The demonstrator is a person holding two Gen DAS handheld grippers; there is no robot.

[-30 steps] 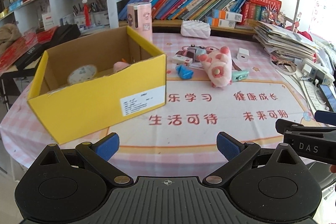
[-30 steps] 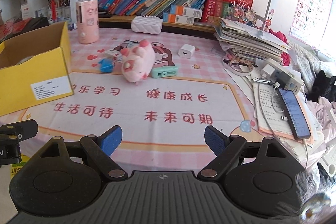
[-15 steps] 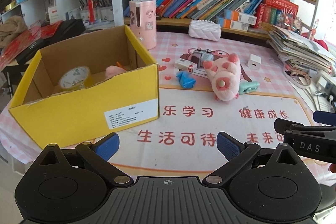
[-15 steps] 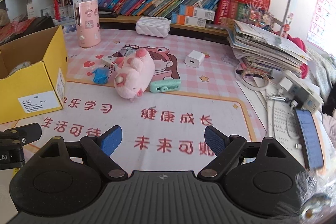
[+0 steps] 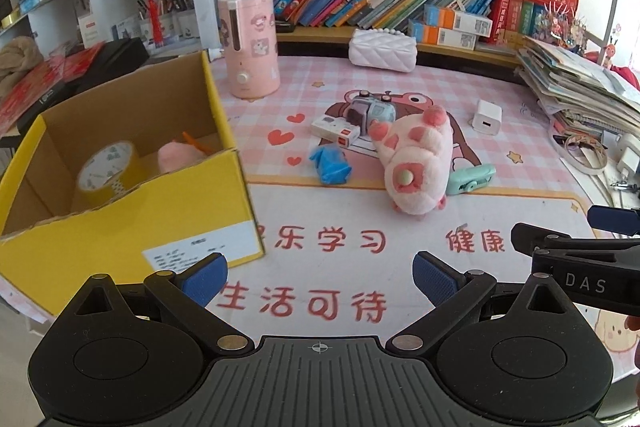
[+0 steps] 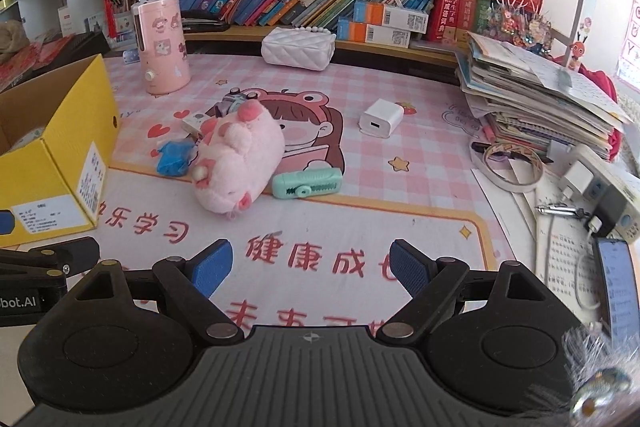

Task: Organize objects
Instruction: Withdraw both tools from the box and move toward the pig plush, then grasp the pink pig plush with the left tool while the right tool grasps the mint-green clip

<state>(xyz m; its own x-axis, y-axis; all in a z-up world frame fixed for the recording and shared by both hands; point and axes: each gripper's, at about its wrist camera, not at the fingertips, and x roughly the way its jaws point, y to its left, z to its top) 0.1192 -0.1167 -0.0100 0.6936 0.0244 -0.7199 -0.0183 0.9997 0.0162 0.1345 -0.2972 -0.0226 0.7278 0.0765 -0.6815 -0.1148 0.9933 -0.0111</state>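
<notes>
Right wrist view is showing the right gripper (image 6: pixel 308 263) with fingers spread wide and grasping nothing, and the left gripper (image 5: pixel 320 277) is likewise hanging released above the tabletop (image 5: pixel 400 227). The pink plush pig (image 6: pixel 236 163) is lying well ahead of both, crowded by a blue toy (image 6: pixel 174 155) and a mint clip (image 6: pixel 307 183); a careless closing risks dragging those neighbours along. The yellow box (image 5: pixel 132 219) is waiting at the left.

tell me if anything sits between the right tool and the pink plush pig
Nothing visible does. The right tool is open and empty, and only bare printed mat lies between it and the pink plush pig. The mint clip lies just right of the pig, off that line.
</notes>
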